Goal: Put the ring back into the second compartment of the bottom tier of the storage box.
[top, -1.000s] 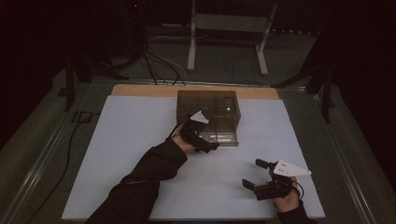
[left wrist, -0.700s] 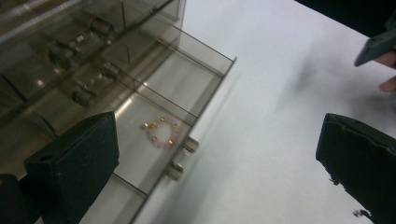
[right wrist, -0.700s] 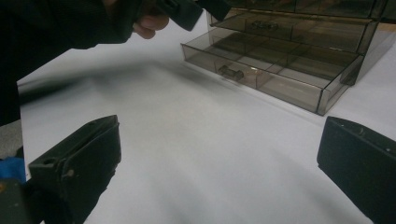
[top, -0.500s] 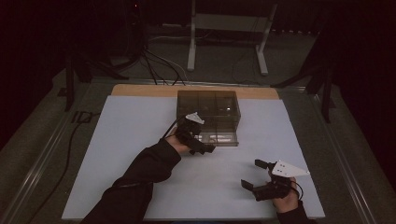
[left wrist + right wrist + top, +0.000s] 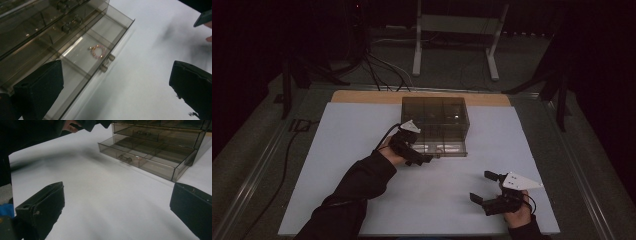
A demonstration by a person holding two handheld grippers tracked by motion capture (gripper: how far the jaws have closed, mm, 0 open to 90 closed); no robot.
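Closest to you, your right gripper point(image 5: 484, 187) is sitting low over the white tabletop point(image 5: 337, 150), near its front edge on the right, and its jaws are standing wide apart with nothing between them. In the right gripper view, those two black jaws are rising over bare white tabletop, and the box is waiting farther off. A bit farther away, your left sleeve point(image 5: 357, 185) is reaching in from the bottom toward the middle of the tabletop. Your left gripper point(image 5: 424, 159) is hanging just in front of the smoky see-through drawer box point(image 5: 434, 112), right by the pulled-out bottom drawer point(image 5: 100, 37). In the left gripper view, its jaws are also spreading wide and gripping nothing. One jaw is sitting in front of the drawer and the other is over the white tabletop. Inside that open drawer, a small pink bead bracelet point(image 5: 97, 51) is lying flat on the drawer floor, close behind the front wall. Two little round knobs point(image 5: 107, 62) are sticking out from the drawer front. Farthest away, the legs of a metal stand point(image 5: 457, 45) are standing on the dark floor past the tabletop.
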